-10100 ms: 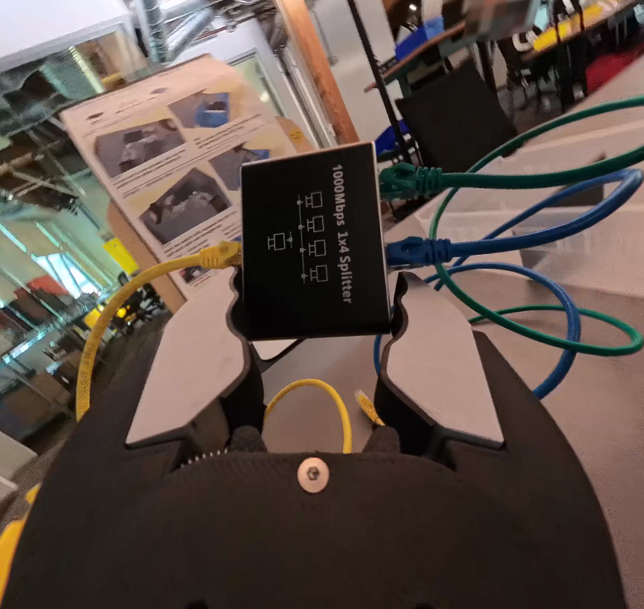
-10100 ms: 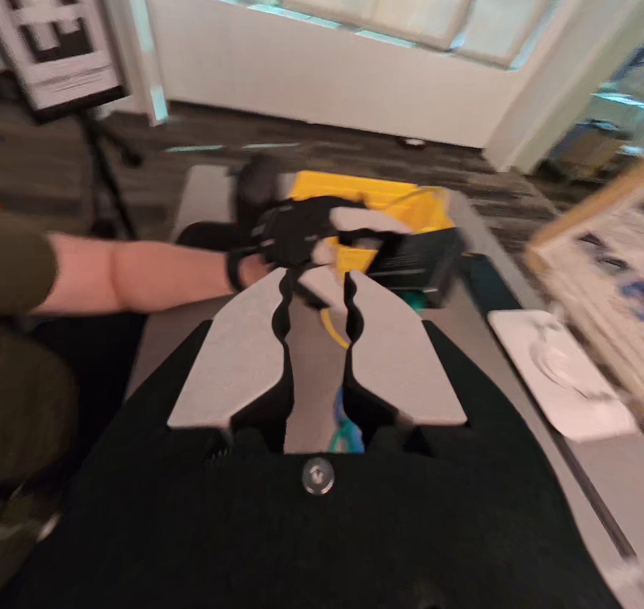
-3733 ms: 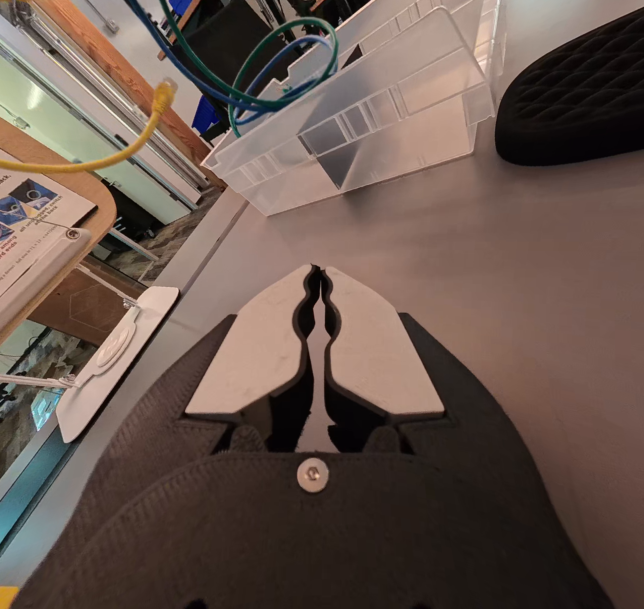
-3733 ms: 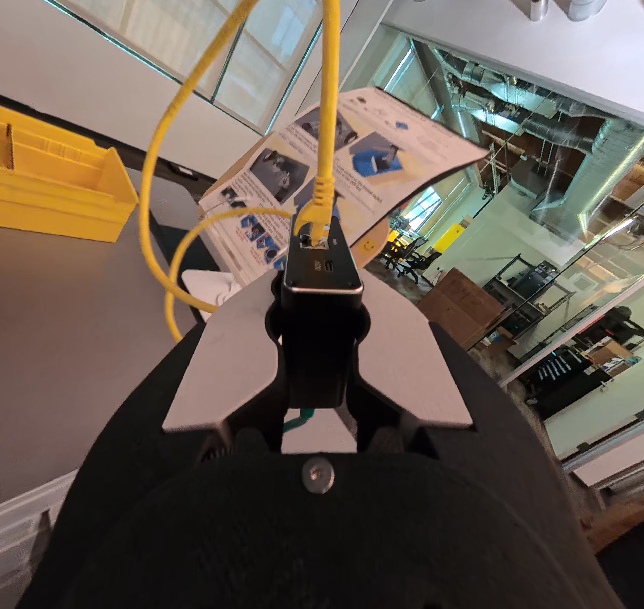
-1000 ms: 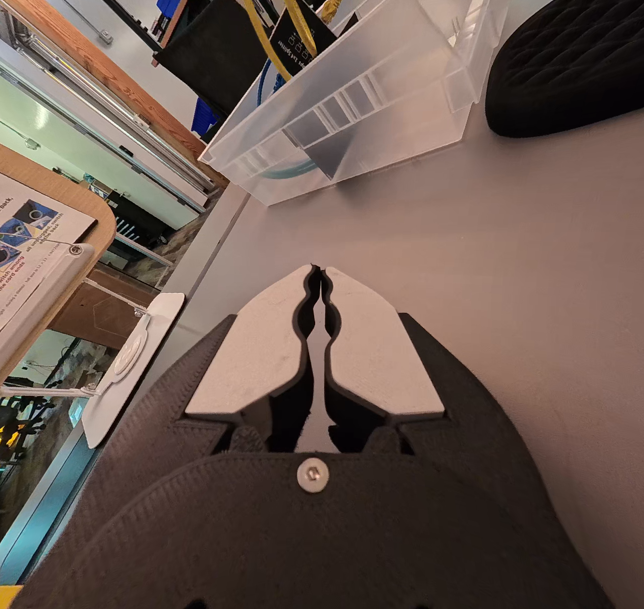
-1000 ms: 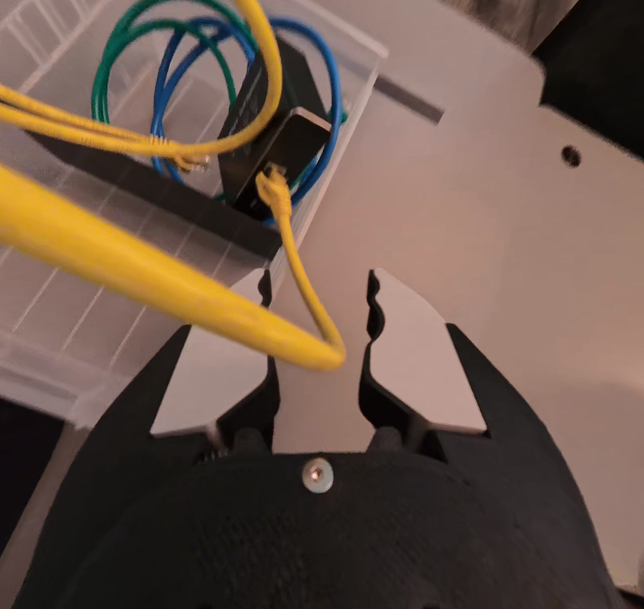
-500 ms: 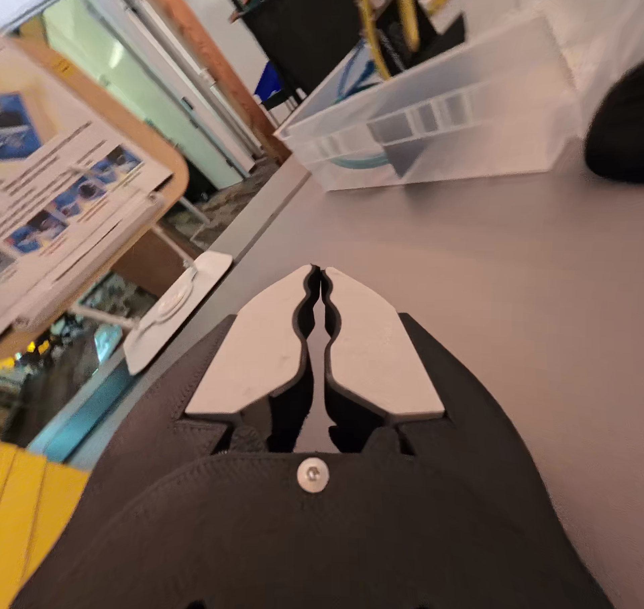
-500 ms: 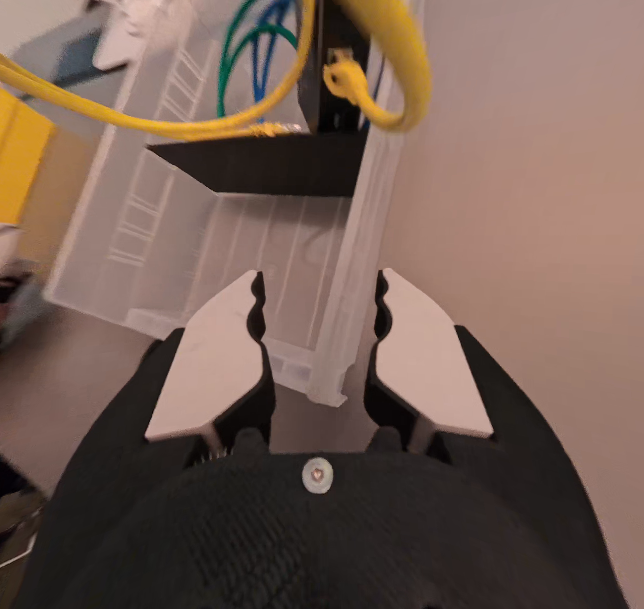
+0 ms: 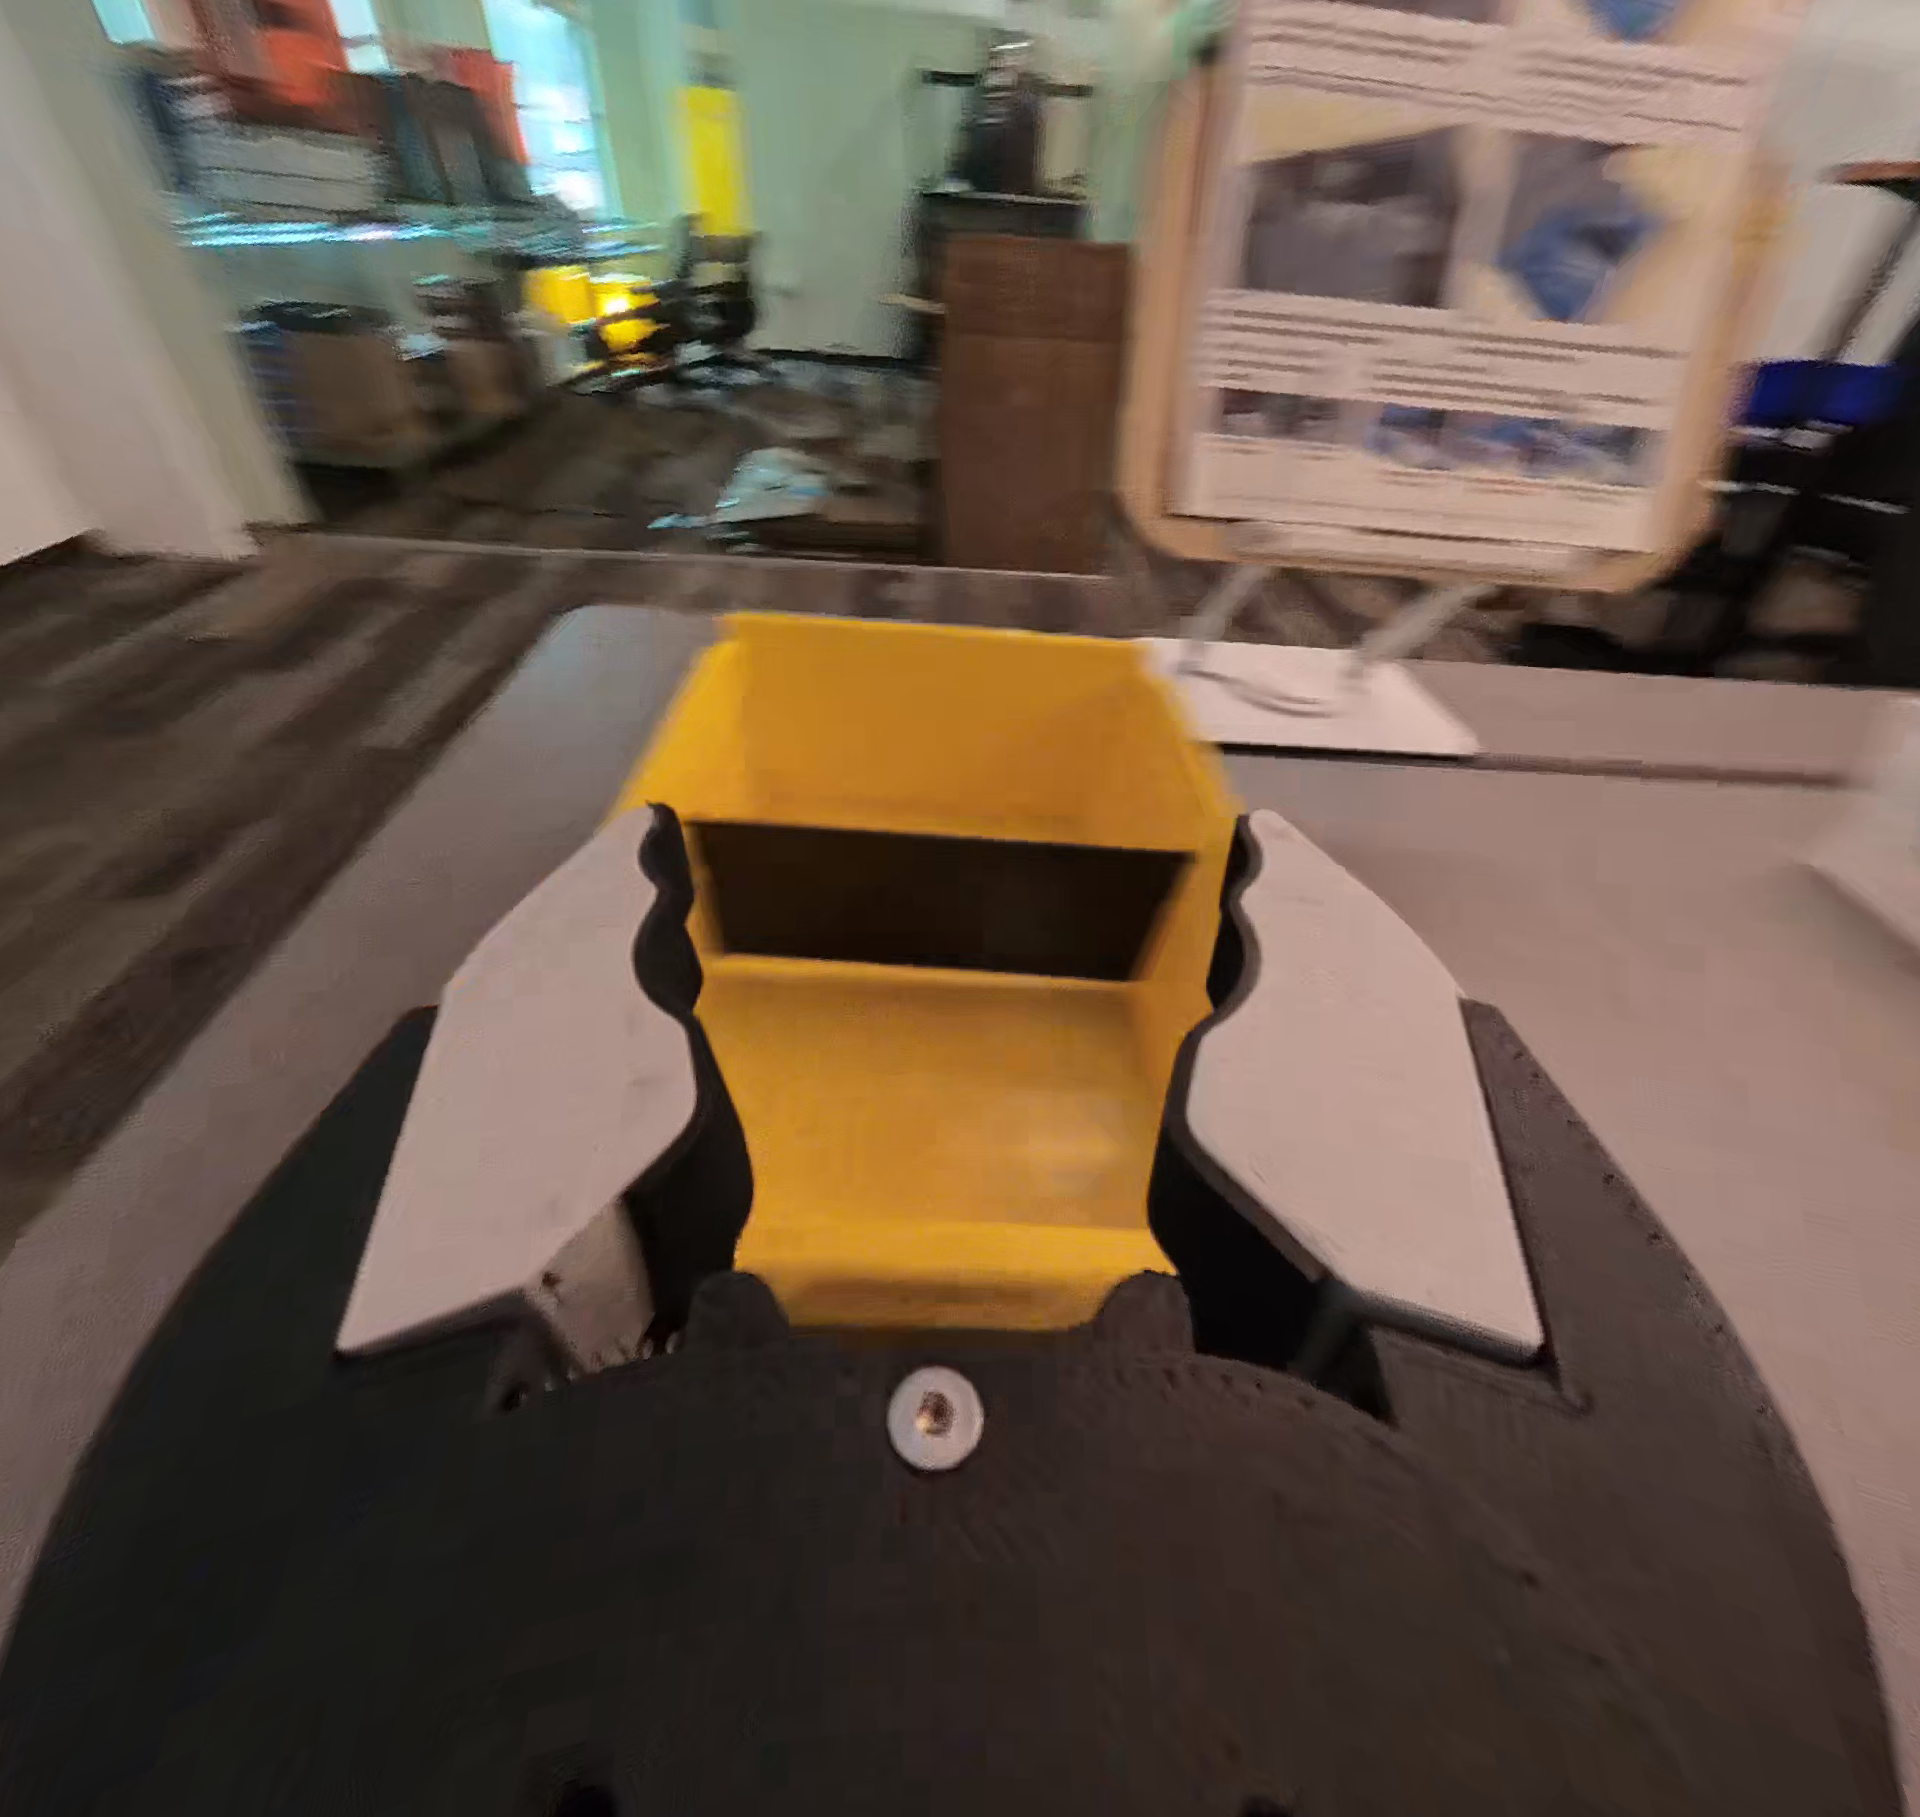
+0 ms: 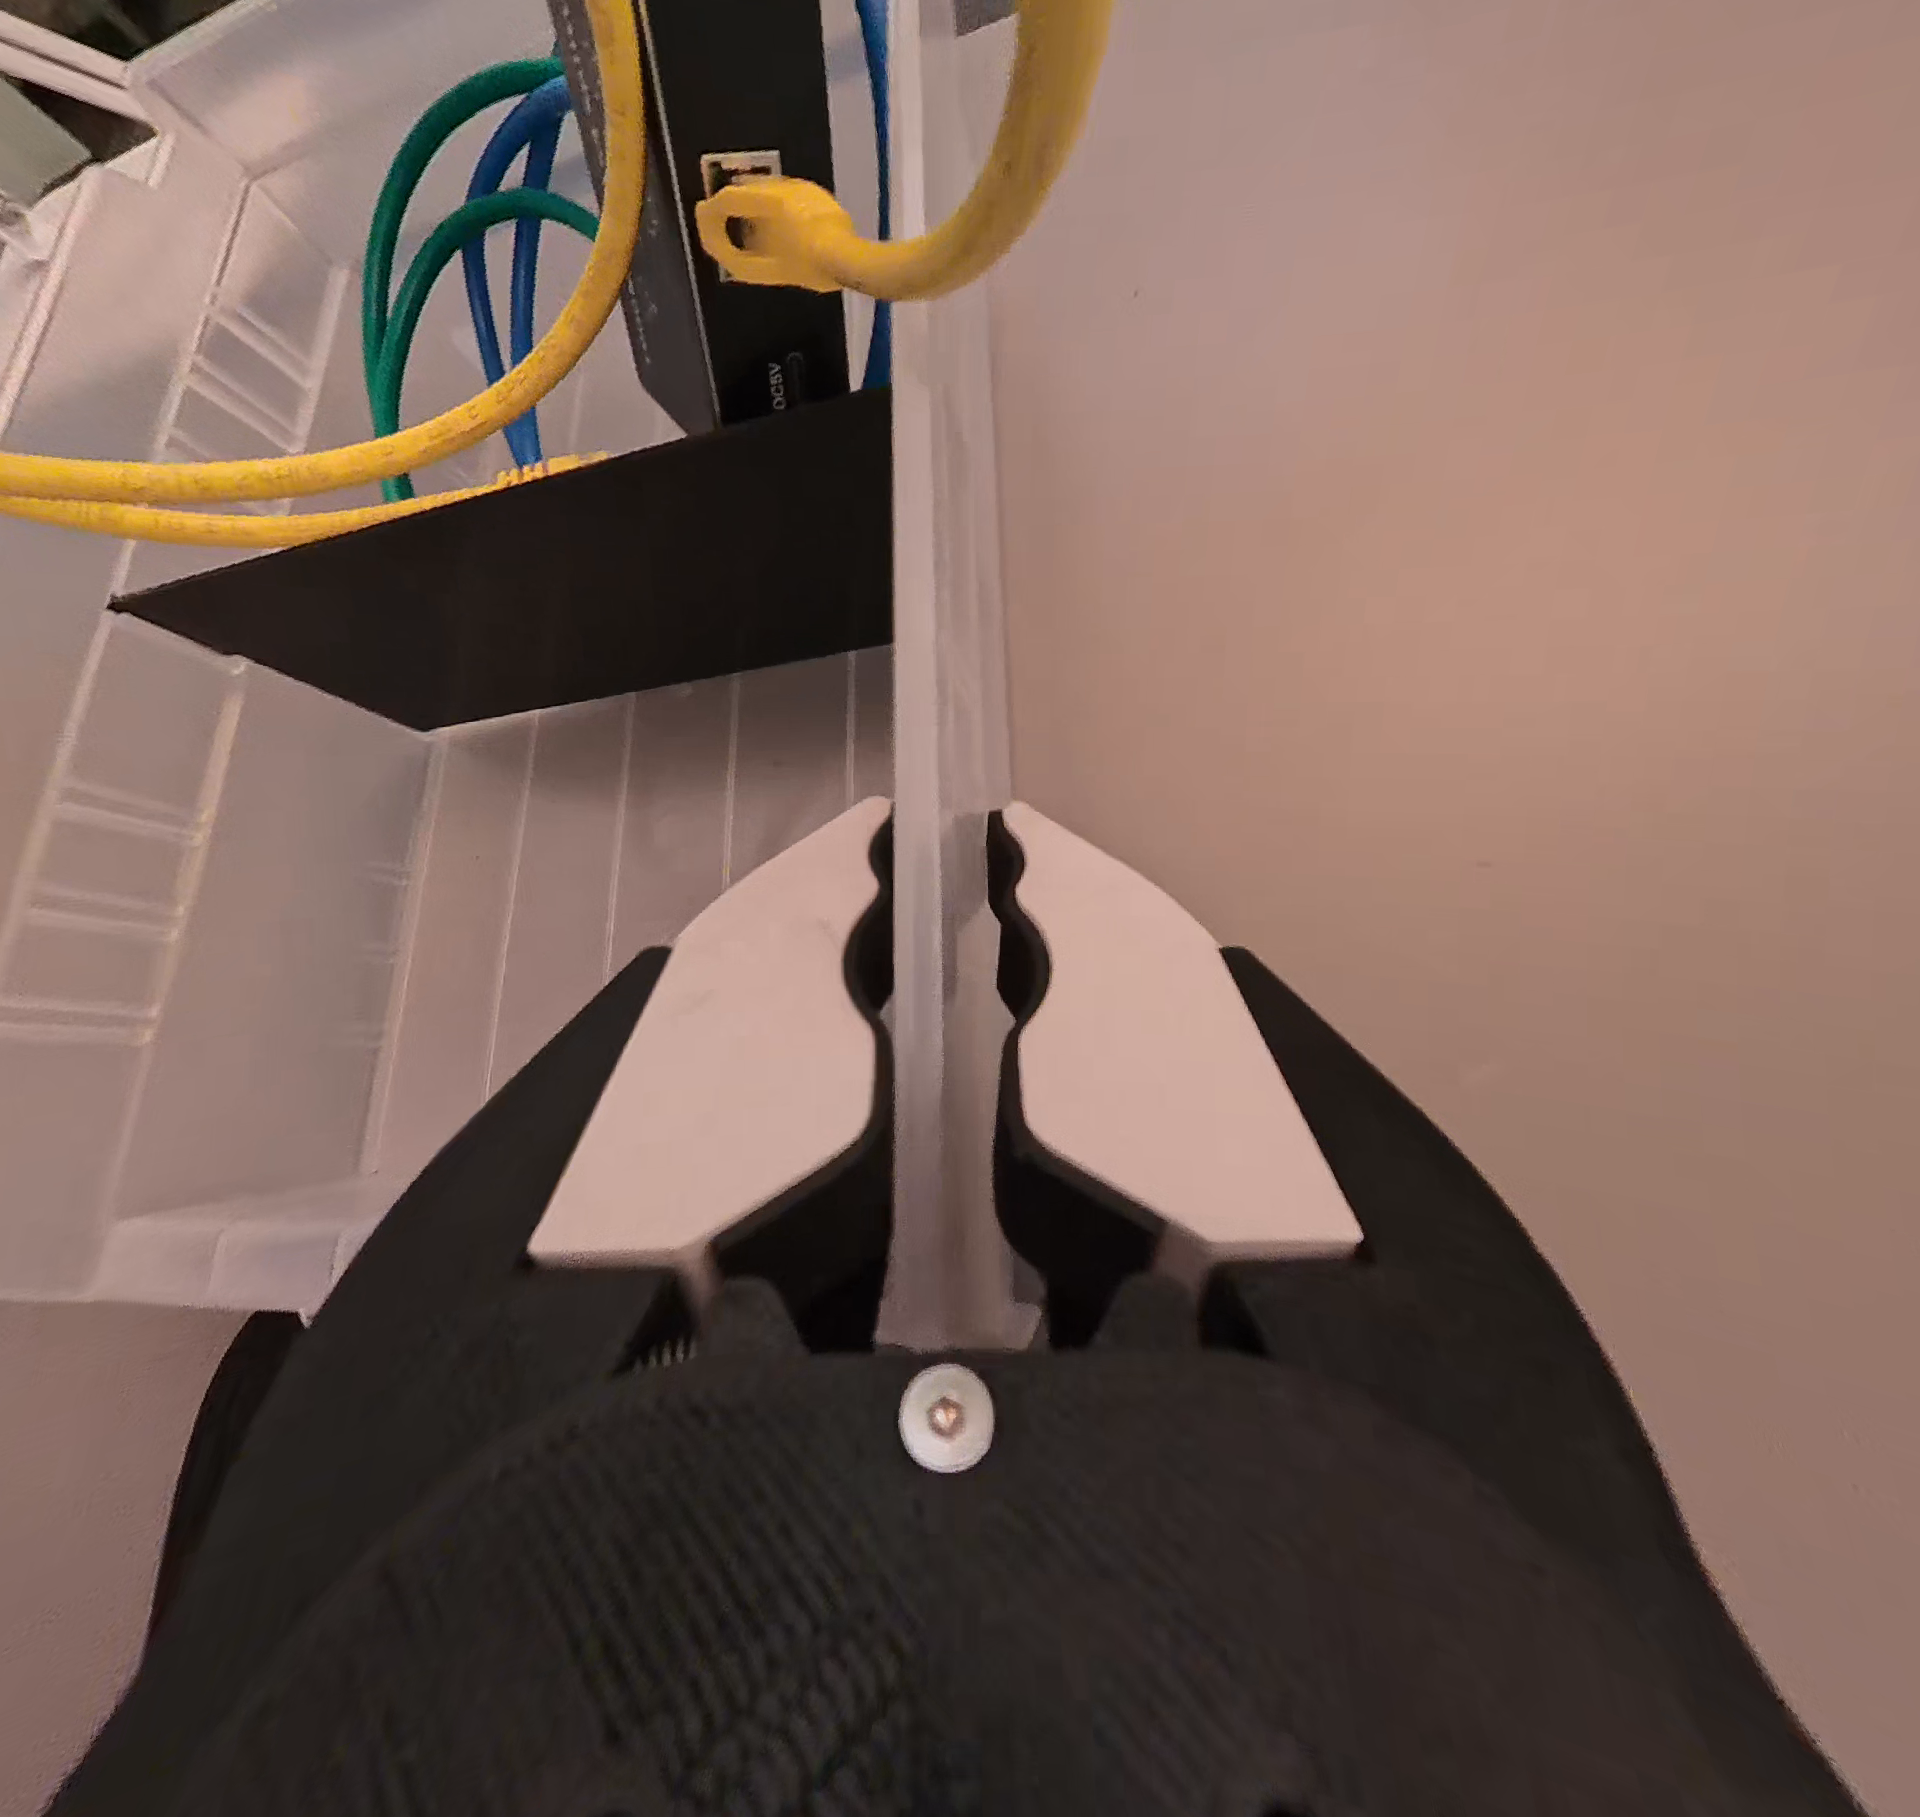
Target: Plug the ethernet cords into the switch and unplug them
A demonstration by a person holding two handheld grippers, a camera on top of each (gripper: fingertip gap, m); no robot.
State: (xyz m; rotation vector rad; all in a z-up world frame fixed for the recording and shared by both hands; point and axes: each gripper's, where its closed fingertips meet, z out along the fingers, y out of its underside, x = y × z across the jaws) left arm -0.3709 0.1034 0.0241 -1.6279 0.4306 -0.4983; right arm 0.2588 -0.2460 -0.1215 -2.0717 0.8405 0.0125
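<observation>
In the right wrist view the black switch (image 10: 748, 105) stands in a clear plastic bin (image 10: 260, 936). A yellow cord's plug (image 10: 769, 235) is in its port. Green cords (image 10: 416, 209) and blue cords (image 10: 499, 209) loop behind it. My right gripper (image 10: 940, 811) is shut on the bin's side wall (image 10: 940, 624). In the left wrist view my left gripper (image 9: 951, 822) is open wide with a yellow bin (image 9: 925, 718) between its fingers. I cannot tell whether they touch it. No switch or cord shows there.
A black divider (image 10: 540, 583) crosses the clear bin below the switch. Another dark divider (image 9: 935, 894) crosses the yellow bin. A poster board (image 9: 1455, 229) on a white base plate (image 9: 1320, 707) stands at the grey table's (image 9: 1558, 936) far right edge. Floor lies beyond. One gripper's finger ends stand about 75 cm off the other's.
My left gripper swung away from the clear bin to the yellow bin and opened. My right gripper moved onto the clear bin's wall and closed on it.
</observation>
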